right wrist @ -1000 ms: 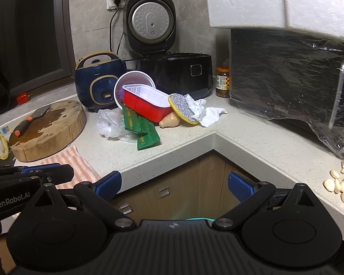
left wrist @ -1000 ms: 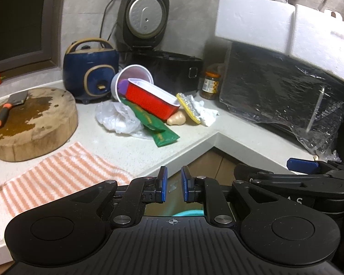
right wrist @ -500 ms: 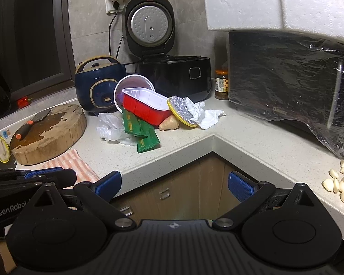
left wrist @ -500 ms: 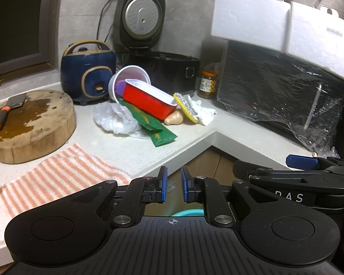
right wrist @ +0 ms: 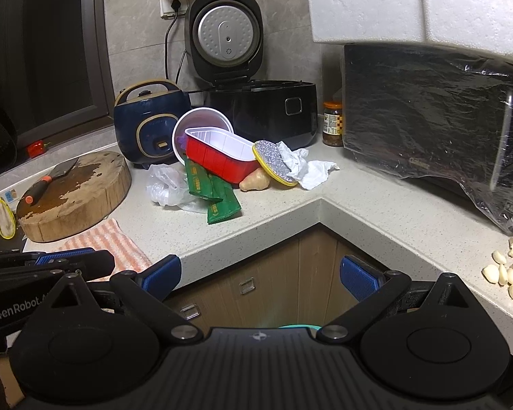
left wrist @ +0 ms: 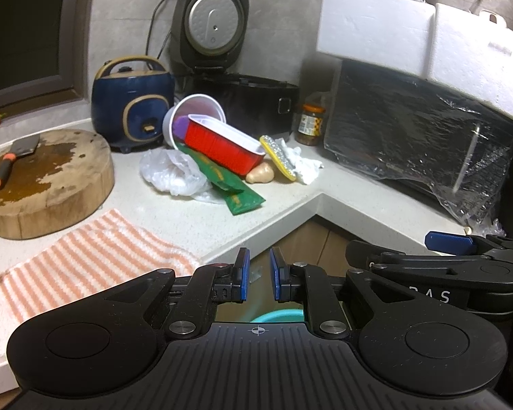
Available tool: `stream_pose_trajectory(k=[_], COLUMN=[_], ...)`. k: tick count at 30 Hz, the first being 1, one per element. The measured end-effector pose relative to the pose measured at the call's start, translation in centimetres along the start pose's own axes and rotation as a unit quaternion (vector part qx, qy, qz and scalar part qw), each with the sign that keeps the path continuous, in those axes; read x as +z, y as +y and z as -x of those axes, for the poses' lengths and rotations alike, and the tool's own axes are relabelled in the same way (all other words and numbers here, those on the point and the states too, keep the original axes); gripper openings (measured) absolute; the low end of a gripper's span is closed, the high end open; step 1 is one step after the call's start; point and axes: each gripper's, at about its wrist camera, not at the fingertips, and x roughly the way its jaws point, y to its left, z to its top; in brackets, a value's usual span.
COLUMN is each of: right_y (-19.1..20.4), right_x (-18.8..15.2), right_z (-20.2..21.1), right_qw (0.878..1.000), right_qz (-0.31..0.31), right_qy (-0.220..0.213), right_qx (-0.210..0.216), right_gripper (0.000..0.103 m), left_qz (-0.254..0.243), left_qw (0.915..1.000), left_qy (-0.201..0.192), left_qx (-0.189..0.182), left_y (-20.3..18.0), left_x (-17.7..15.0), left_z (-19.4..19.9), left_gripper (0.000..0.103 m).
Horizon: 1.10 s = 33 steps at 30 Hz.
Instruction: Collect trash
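A heap of trash lies in the counter's corner: a red foil tray (left wrist: 222, 147) (right wrist: 219, 157) leaning in a tipped white cup (left wrist: 195, 112), green packets (left wrist: 236, 191) (right wrist: 219, 201), a clear plastic bag (left wrist: 169, 174), a yellow-edged scouring pad (right wrist: 273, 162), crumpled white tissue (right wrist: 311, 171) and a ginger piece (right wrist: 254, 181). My left gripper (left wrist: 259, 263) hangs in front of the counter edge, well short of the heap, shut with nothing between its pads. Beside it, my right gripper (right wrist: 260, 270) stands open and empty.
A round chopping board (left wrist: 48, 177) with a cleaver and a striped cloth (left wrist: 85, 256) lie at the left. A blue cooker (left wrist: 133, 102), an open black rice cooker (right wrist: 260, 109), a jar (right wrist: 332, 123) and a plastic-wrapped appliance (right wrist: 427, 112) under foam boxes line the back. Garlic cloves (right wrist: 506, 273) lie at the right.
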Motion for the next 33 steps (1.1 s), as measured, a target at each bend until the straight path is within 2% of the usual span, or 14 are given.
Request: stream_pose_trajectory(k=[17,23,27,30,33], right_y=[0.5,0.6,0.5,0.5,0.6], right_x=[0.0,0.4,0.8,1.1,2.1], right_z=[-0.6,-1.5,-3.1,-4.7,-6.0], right_qw=[1.0,1.0,0.999,0.999,0.999], right_qz=[0.005,0.007,0.004,0.01,0.011], right_qy=[0.009,0.012,0.031,0.049,0.047], right_qx=[-0.003,0.004,0.008,0.0,-0.01], right_gripper=[0.1,0.1,0.1,0.1,0.1], left_qz=[0.013,0.029,0.052,0.102,0.155], left_qw=[0.9998,0.9995,0.9985,0.9944,0.9839], left_qy=[0.011,0.013,0.011,0.021,0.025], left_qx=[-0.002,0.008,0.013,-0.015,-0.085], left_y=[1.2,3.0,5.2,8.1,11.2], left_x=[0.0,0.9,2.2,3.9,5.4], left_z=[-0.6,-1.8,-3.8,-6.2,-8.8], left_gripper=[0.016,0.016,0.016,0.016,0.016])
